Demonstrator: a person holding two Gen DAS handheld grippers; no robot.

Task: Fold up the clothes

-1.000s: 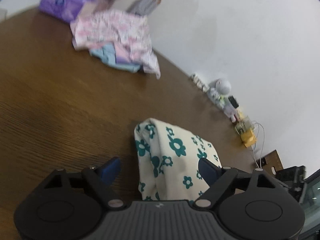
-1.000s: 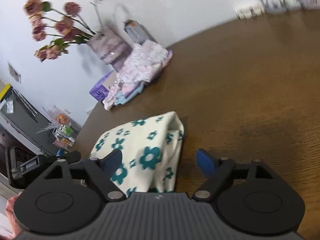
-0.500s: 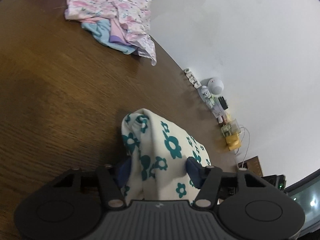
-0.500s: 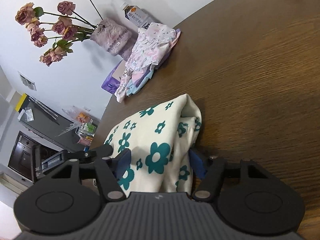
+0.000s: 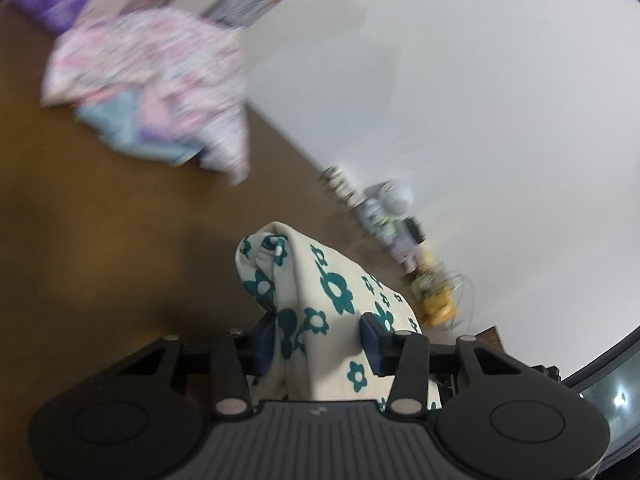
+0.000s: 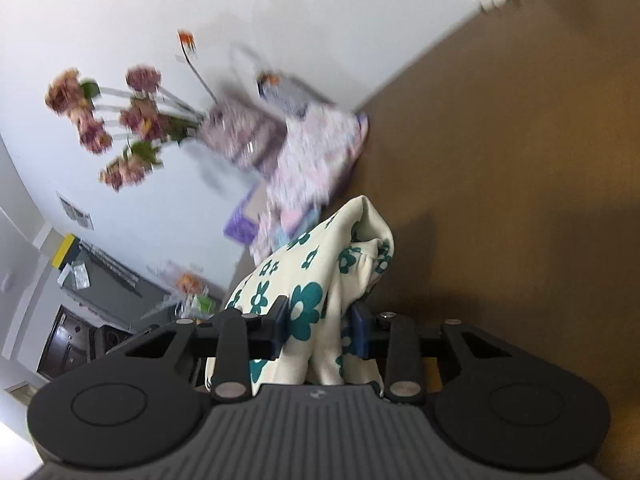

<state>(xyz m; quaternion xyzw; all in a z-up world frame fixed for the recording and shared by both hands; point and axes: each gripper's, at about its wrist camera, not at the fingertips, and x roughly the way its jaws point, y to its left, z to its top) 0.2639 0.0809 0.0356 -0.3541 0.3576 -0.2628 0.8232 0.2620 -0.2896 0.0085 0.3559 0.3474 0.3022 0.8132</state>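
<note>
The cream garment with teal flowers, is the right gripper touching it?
Touching: in the right wrist view the closing right gripper has both blue pads pressed into the bunched cream garment with teal flowers.

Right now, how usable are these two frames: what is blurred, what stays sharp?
Left wrist view: pink clothes pile and shelf clutter smear with motion blur; the left gripper, closing on the flowered cloth, is sharp. Right wrist view: flowers streaked; the right gripper, closing on the cloth, is crisp. Fisheye bends both.

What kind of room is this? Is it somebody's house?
Probably a home, maybe a dining or living room. A brown wooden table stands against a white wall and holds a vase of flowers, a pile of clothes and a bottle.
</note>
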